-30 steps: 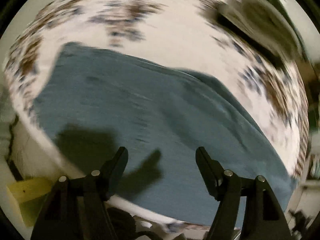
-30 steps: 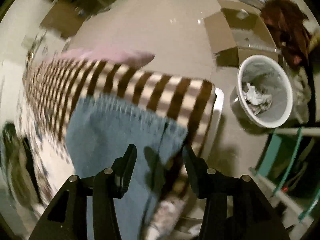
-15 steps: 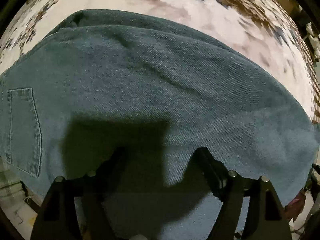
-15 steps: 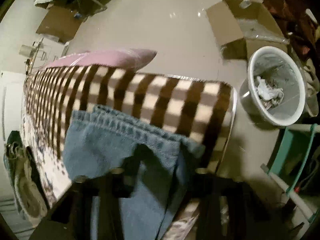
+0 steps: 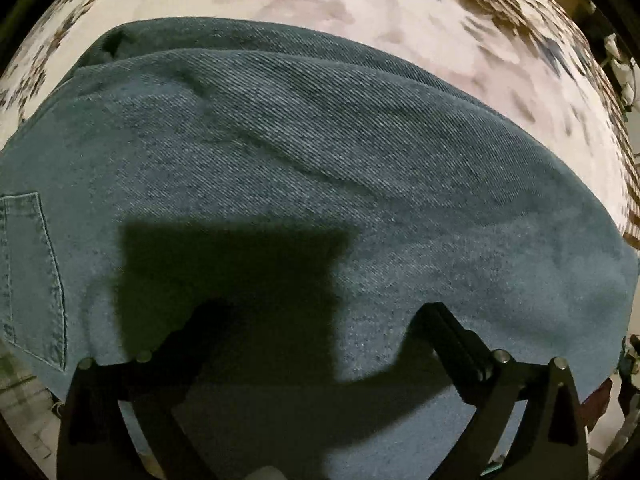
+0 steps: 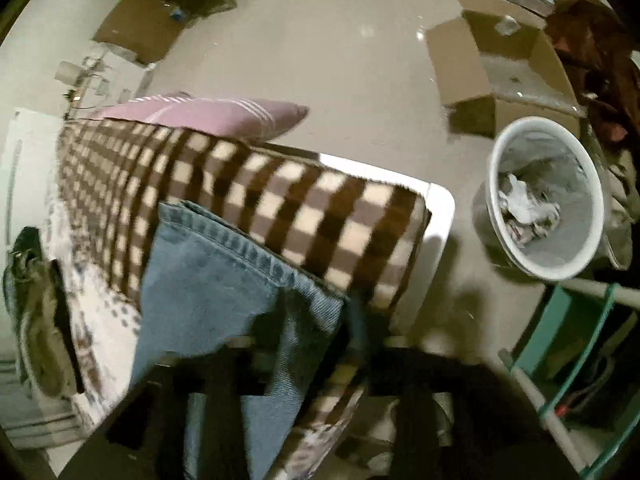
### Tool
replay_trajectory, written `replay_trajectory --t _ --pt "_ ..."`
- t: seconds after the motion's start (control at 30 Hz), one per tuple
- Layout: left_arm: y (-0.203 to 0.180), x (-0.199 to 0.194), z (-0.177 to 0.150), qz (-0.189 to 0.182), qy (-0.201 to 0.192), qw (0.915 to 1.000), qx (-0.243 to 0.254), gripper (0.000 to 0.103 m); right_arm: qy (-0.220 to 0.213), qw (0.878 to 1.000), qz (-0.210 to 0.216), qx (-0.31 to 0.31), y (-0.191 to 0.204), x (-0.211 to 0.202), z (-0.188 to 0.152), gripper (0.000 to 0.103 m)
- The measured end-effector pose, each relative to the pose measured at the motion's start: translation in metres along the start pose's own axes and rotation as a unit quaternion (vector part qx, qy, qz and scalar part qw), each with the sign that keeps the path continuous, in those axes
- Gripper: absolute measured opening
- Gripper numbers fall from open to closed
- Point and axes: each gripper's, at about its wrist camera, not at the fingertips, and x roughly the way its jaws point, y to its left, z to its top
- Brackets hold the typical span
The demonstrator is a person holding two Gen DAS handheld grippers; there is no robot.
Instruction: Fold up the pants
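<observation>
A white wastebasket [image 6: 548, 200] stands on the floor [image 6: 340, 60] beside the bed's corner, with crumpled paper [image 6: 528, 208] in it. Behind it sits an open cardboard box [image 6: 508, 64]; what lies inside is too blurred to name. A flattened piece of cardboard [image 6: 136, 32] lies farther off across the floor.

The jeans [image 5: 320, 184] are spread over the bed, whose floral sheet [image 5: 360, 12] shows past their far edge; a back pocket [image 5: 32, 276] sits at the left. In the right wrist view the hemmed leg ends reach the brown-and-cream checked blanket [image 6: 280, 192] near the bed's corner, with a pink striped pillow [image 6: 208, 114] beyond.

The left gripper [image 5: 320, 320] hovers low over the denim, jaws spread wide and holding nothing. The right gripper [image 6: 304, 344] is dark and blurred at the leg ends; whether its jaws have closed on the denim cannot be told.
</observation>
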Motion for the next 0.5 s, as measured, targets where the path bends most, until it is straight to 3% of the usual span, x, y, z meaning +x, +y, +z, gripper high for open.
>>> replay_trajectory --t 0.1,0.17,0.23,0.27,0.33,0.4,0.5 --pt "0.002 -0.001 0.000 0.000 -0.013 0.9999 0.001 0.103 0.030 0.999 0.027 -0.018 -0.004 0.012 -0.004 0.071" --pt "0.004 -0.002 -0.006 0.001 -0.025 0.9997 0.003 0.103 0.065 0.996 0.053 -0.015 -0.006 0.032 -0.009 0.071" --pt "0.002 -0.003 -0.012 0.001 -0.031 0.9995 0.003 0.103 0.054 0.996 0.073 -0.009 -0.006 0.037 -0.014 0.070" --pt "0.004 -0.004 -0.016 0.000 -0.030 0.9995 0.004 0.103 0.025 0.996 0.083 -0.011 -0.004 0.032 -0.016 0.067" --pt "0.006 -0.004 -0.024 -0.002 -0.024 0.9997 0.005 0.103 -0.001 0.994 0.112 -0.010 -0.002 0.025 -0.019 0.044" --pt "0.009 -0.006 -0.021 -0.002 -0.018 0.9998 0.005 0.103 -0.014 0.989 0.148 0.000 -0.003 0.021 -0.019 0.043" --pt "0.010 -0.006 -0.019 0.000 -0.016 0.9999 0.006 0.103 0.000 0.987 0.157 0.015 -0.010 0.034 -0.018 0.043"
